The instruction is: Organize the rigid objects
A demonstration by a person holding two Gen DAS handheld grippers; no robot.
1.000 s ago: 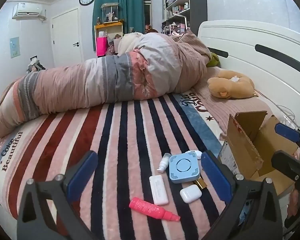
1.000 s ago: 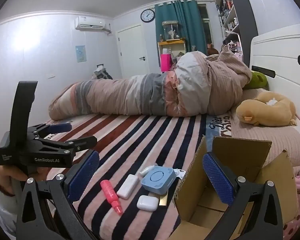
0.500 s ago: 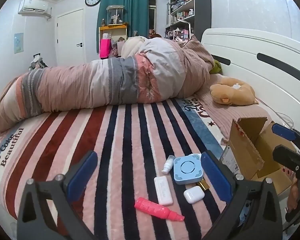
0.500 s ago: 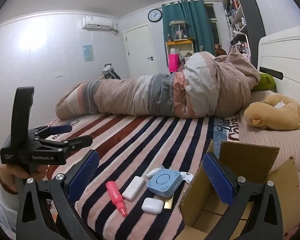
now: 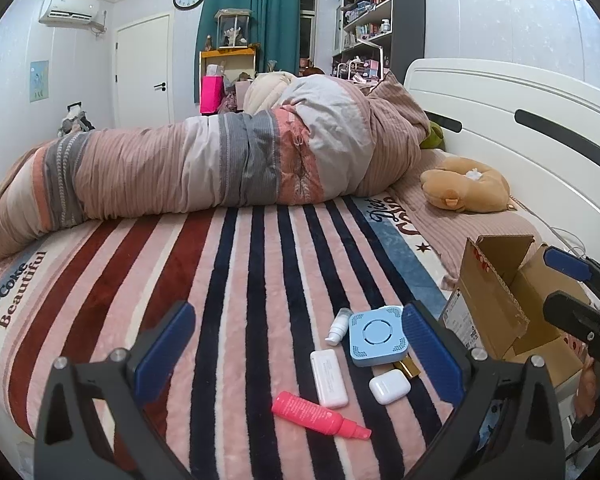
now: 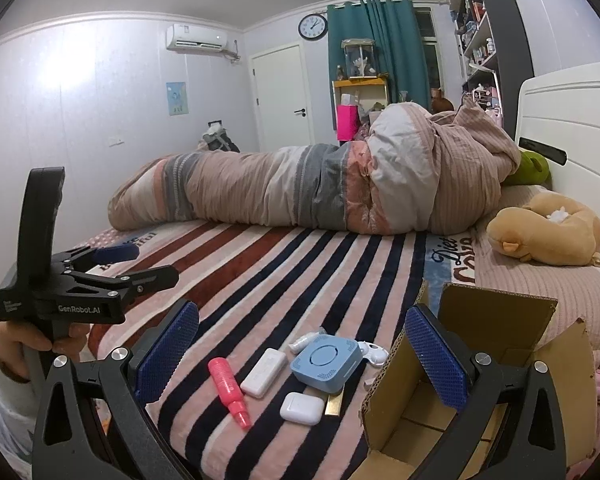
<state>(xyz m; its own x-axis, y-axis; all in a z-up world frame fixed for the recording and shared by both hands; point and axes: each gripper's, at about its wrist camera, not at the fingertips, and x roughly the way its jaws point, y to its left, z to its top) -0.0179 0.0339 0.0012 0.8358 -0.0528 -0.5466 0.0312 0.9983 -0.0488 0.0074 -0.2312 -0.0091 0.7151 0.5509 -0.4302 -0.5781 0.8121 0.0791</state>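
Small items lie grouped on the striped blanket: a pink spray bottle, a white flat case, a white earbud case, a light-blue square device, a small white bottle and a gold item under the blue device. An open cardboard box stands just right of them. My left gripper hangs open above the group. My right gripper is open too, holding nothing. Each gripper shows in the other's view.
A rolled striped duvet lies across the far side of the bed. A tan plush toy rests by the white headboard. The bed's near edge runs just below the items. A hand holds the left gripper.
Both grippers have shifted slightly, so the items and box sit a little further right and lower in view. Nothing was grasped; the items have not moved.
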